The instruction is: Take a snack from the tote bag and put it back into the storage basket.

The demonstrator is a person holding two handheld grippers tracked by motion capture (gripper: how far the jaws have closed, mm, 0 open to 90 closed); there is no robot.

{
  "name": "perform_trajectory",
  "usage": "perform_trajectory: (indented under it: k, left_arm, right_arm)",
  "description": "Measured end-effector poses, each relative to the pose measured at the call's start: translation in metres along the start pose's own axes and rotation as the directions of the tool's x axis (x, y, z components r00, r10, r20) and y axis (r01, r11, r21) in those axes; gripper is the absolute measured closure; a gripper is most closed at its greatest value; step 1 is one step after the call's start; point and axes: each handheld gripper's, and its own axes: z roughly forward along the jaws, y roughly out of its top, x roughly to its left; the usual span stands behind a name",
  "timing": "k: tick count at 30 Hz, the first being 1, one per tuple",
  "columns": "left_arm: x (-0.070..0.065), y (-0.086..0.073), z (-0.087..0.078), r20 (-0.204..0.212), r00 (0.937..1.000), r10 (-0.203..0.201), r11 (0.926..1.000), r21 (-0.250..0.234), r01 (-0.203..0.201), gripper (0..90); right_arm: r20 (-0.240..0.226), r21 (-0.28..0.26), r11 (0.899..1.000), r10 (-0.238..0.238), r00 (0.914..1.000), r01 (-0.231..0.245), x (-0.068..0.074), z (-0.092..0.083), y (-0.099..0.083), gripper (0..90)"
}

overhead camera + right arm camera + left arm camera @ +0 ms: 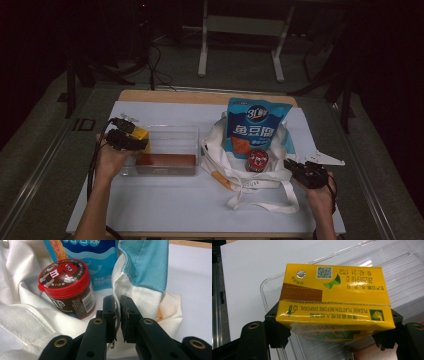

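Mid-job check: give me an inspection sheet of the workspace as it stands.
Surface: white table, wooden far edge.
Job's things: yellow drink carton over clear bin; brown box inside bin; canvas tote bag holding blue snack pouch and red-lidded candy jar.
Clutter: nothing seen.
Grippers: left tongs shut on carton; right tongs pinching tote edge.
Cables: black lead along left forearm; more on floor.
Surroundings: dark room, metal stand.

Blue snack bag (pixel 82 255) top cut off; carton (pixel 334 302) hides claw pads.
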Motion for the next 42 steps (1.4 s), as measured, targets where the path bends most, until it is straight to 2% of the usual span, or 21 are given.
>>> perform_trajectory:
  k: [14, 19, 28, 37, 42]
  left_arm:
    - [0.0, -0.002, -0.001, -0.002, 0.9999, -0.016, 0.9998, 0.013, 0.016, 28.3]
    - [0.0, -0.005, -0.003, -0.008, 0.9995, -0.031, 0.999, 0.032, 0.031, 27.9]
    - [-0.003, -0.012, -0.011, -0.004, 0.9989, -0.047, 0.9989, 0.005, 0.047, 26.9]
    - [-0.006, -0.016, -0.021, -0.008, 0.9985, -0.055, 0.9985, 0.001, 0.055, 25.7]
    - [-0.006, -0.018, -0.025, 0.015, 0.9982, -0.058, 0.9982, -0.011, 0.058, 25.0]
  right_arm:
    - [-0.002, -0.001, 1.0, 0.0, 1.0, 0.0, 0.0, 0.0, 0.0, 81.9]
    - [-0.003, -0.002, 1.0, -0.001, 1.0, 0.001, 0.0, 0.0, 0.0, 81.2]
    - [-0.003, -0.002, 1.0, -0.003, 1.0, 0.003, 0.0, 0.0, 0.0, 80.4]
    - [-0.005, -0.003, 1.0, -0.004, 1.0, 0.004, 0.0, 0.0, 0.0, 79.8]
    - [-0.005, -0.001, 1.0, -0.004, 1.0, 0.004, 0.001, 0.0, 0.0, 79.1]
